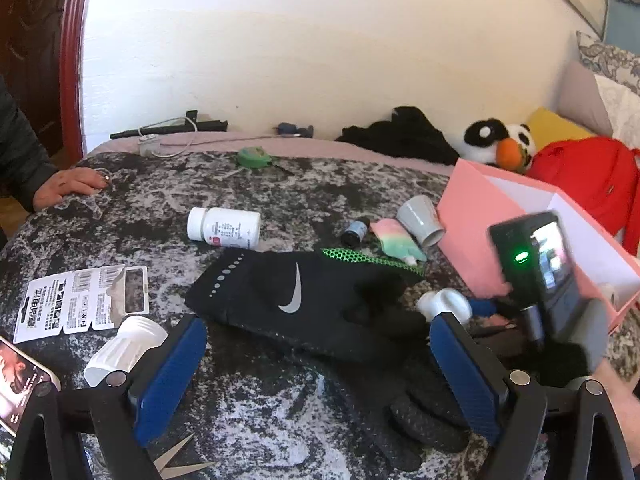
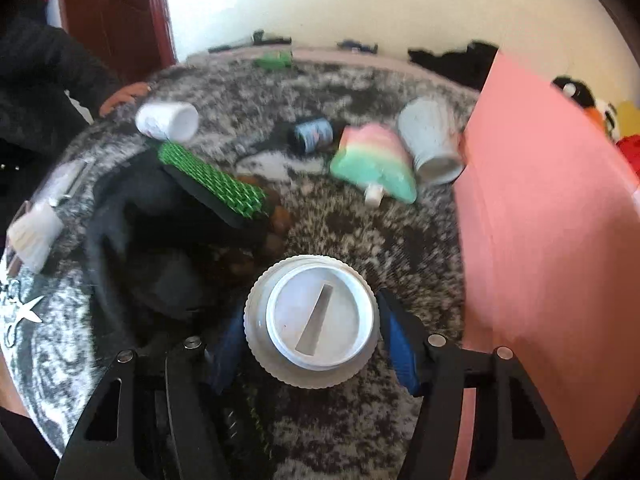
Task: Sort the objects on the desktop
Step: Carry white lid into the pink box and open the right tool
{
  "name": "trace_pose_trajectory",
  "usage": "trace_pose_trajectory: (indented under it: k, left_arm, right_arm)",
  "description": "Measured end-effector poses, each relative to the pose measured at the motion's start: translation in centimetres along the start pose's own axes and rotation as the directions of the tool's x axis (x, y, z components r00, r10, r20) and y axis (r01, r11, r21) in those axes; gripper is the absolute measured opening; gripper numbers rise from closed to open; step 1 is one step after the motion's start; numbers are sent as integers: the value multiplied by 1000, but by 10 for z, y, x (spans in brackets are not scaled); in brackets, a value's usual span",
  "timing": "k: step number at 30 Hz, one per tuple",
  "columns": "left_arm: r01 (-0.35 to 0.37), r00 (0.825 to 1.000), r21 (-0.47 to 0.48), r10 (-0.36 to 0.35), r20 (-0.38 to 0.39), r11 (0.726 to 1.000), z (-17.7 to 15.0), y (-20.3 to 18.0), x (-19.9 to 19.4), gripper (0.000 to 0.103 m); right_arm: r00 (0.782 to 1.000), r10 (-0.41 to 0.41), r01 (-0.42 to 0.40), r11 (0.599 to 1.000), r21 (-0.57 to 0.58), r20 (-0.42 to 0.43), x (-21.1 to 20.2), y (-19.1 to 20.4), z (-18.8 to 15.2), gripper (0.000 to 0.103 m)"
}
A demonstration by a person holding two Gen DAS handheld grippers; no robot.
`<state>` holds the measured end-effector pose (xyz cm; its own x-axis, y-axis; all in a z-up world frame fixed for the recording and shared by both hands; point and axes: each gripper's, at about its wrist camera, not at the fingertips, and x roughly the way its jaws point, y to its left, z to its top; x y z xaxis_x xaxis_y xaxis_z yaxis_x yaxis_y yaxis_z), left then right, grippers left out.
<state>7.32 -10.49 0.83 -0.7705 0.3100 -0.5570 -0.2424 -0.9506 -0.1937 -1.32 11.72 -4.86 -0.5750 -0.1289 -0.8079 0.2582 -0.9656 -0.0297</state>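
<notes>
A white ribbed jar lid with a slot in its flat top sits between the blue pads of the right gripper; the pads stand at both its sides, and contact looks close but cannot be told for sure, since the view is blurred. The lid is low over the mottled grey-and-white cloth, just beside the pink box that rises on its right.

Left of the lid lies a black glove with a green mesh cuff. Beyond it on the cloth are a small dark bottle, a rainbow-coloured squeeze pouch with a white spout, and a grey cup tipped on its side against the box wall. A white pill bottle lies on its side farther off.

The left gripper hovers over the glove with its jaws wide apart and nothing between them. Near its left finger are a white ribbed cup, a battery blister card and the corner of a phone. A person's hand rests on the far left edge of the cloth. A green tape measure lies near the far edge, and a plush panda by the wall.
</notes>
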Motion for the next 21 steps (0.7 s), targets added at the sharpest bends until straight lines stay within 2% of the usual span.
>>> trace_pose_trajectory:
  k: [3, 6, 8, 10, 13, 15, 19, 21]
  left_arm:
    - [-5, 1000, 31, 5, 8, 999, 0, -9, 2, 94]
    - [-3, 1000, 96, 1, 15, 995, -1, -28, 7, 94]
    - [19, 1000, 126, -19, 3, 992, -3, -43, 15, 94]
    - [50, 999, 159, -49, -10, 986, -6, -61, 24, 94]
    - [82, 997, 193, -82, -6, 978, -9, -83, 31, 94]
    - [94, 995, 215, -96, -2, 972, -11, -97, 35, 94]
    - [101, 995, 235, -99, -23, 967, -16, -113, 45, 94]
    - [95, 995, 235, -90, -31, 967, -17, -115, 47, 94]
  right_arm:
    - [996, 5, -6, 1000, 6, 90, -43, 0, 8, 65]
    - [975, -12, 3, 999, 42, 221, -98, -13, 18, 65]
    - [955, -52, 27, 996, 89, 293, -129, -33, 22, 65]
    - [937, -123, 72, 984, 162, 326, -151, -66, 21, 65]
    - [934, -227, 146, 947, 286, 277, -152, -123, 13, 65]
    - [935, -296, 211, 907, 365, 194, -141, -164, 3, 65]
    - [938, -339, 276, 850, 448, 66, -129, -208, -11, 67]
    - [928, -368, 299, 836, 461, 65, -133, -210, -12, 73]
